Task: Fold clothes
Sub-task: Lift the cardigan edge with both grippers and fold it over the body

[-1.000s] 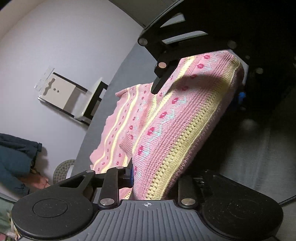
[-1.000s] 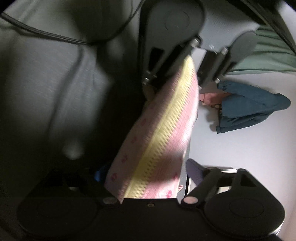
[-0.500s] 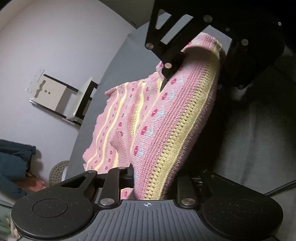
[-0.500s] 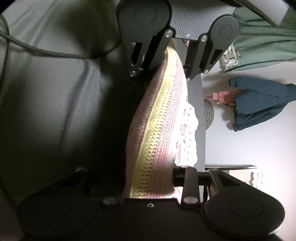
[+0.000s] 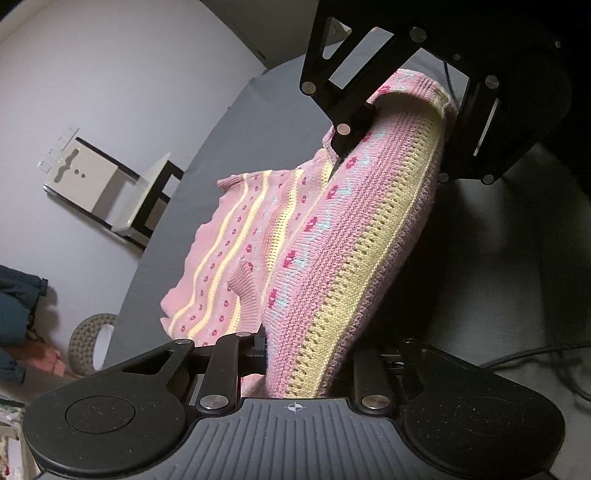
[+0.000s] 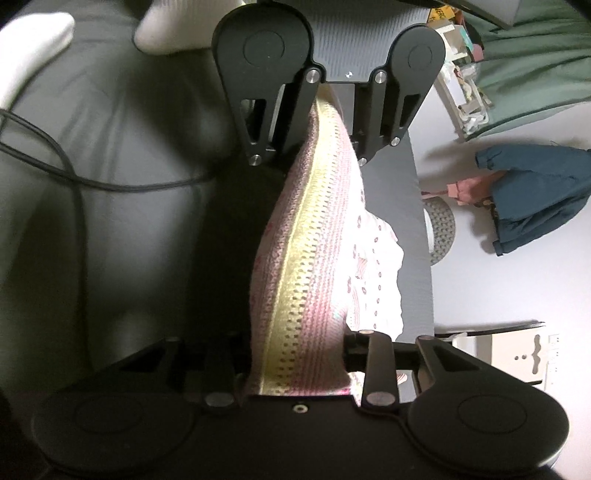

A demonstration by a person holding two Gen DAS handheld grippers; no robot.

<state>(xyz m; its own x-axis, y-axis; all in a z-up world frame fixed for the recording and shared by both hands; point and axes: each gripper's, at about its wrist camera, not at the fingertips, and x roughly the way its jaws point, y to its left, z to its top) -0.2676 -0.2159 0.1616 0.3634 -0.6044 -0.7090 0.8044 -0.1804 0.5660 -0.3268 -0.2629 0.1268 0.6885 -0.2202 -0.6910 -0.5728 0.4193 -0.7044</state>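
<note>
A pink knitted sweater (image 5: 332,236) with yellow stripes and red dots hangs stretched between my two grippers, its yellow openwork band running from one to the other. In the left wrist view my left gripper (image 5: 310,354) is shut on the near end of that edge, and my right gripper (image 5: 399,147) pinches the far end. The rest of the sweater droops to the left onto the dark grey table (image 5: 207,155). In the right wrist view my right gripper (image 6: 295,354) holds the sweater (image 6: 306,258), with the left gripper (image 6: 310,147) facing it.
A black cable (image 6: 74,177) lies on grey cloth (image 6: 110,110) to the left. A white-gloved hand (image 6: 166,26) sits behind the left gripper. Beyond the table's edge are a white and black stand (image 5: 110,184), a round woven item (image 5: 88,339) and a blue garment (image 6: 535,192).
Both grippers kept hold of the sweater. The right gripper swung round to face the left one squarely, and the sweater's banded edge now runs straighter between them.
</note>
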